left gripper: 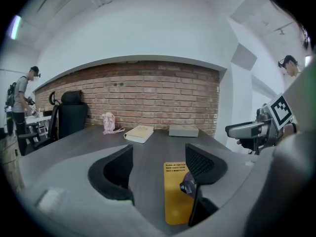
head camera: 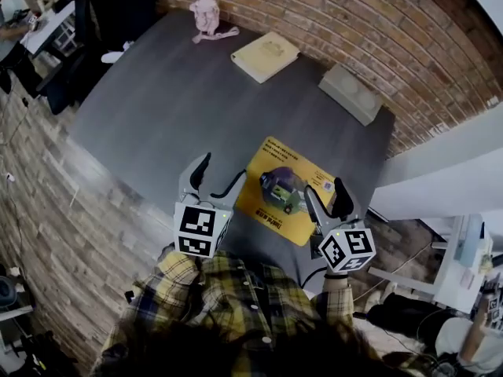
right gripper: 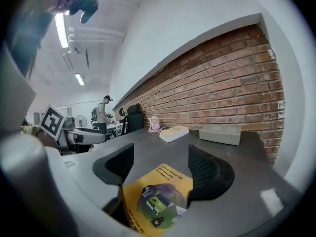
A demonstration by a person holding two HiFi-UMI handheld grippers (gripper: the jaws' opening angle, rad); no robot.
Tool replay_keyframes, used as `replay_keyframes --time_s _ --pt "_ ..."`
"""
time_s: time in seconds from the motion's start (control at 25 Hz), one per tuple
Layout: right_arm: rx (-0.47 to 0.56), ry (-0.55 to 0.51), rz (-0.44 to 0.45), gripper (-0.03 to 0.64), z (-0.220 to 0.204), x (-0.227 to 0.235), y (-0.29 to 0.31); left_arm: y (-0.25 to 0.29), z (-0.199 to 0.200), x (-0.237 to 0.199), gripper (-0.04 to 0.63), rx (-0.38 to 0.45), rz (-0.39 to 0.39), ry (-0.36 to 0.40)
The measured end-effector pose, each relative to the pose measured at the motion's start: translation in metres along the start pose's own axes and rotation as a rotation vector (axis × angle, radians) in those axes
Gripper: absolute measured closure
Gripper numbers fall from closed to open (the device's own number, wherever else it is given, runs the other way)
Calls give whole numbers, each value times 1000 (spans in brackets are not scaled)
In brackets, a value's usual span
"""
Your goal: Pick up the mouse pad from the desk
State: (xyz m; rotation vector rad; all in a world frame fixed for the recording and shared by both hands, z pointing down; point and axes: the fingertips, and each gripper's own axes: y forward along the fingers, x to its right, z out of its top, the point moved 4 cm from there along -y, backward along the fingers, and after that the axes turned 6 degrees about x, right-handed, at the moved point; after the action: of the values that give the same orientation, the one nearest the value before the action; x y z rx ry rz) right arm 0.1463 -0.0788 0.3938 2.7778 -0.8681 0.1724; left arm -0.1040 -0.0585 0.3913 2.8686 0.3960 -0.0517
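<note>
A yellow mouse pad [head camera: 284, 188] with a dark printed picture lies flat near the front edge of the grey desk [head camera: 173, 100]. My left gripper [head camera: 216, 181] hovers open just left of the pad, nothing between its jaws. In the left gripper view the mouse pad [left gripper: 175, 191] shows partly behind the right jaw. My right gripper [head camera: 324, 197] stands open at the pad's right front corner. In the right gripper view the mouse pad [right gripper: 157, 196] lies below and between the wide jaws, untouched.
A cream book [head camera: 266, 55], a grey box [head camera: 351, 91] and a pink crumpled object [head camera: 207, 16] sit along the desk's far side by the brick wall. A black office chair [head camera: 75, 45] stands at the left. A person [left gripper: 22, 102] stands in the background.
</note>
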Motion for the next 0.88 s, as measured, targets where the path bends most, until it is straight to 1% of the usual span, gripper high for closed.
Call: replay_keyframes --time_s 0.2,0.44,0.68,0.88 --pt "7 32 -73 297 -3 28 -16 29 1 24 268 -26 -76 38" --pt "7 57 -157 298 -6 46 -31 56 1 40 268 -55 -157 68" --pt "3 89 -246 298 -10 57 -40 79 0 46 268 -77 -227 94" --pt "-5 102 -291 298 -14 55 -37 91 -6 43 268 -99 -269 94"
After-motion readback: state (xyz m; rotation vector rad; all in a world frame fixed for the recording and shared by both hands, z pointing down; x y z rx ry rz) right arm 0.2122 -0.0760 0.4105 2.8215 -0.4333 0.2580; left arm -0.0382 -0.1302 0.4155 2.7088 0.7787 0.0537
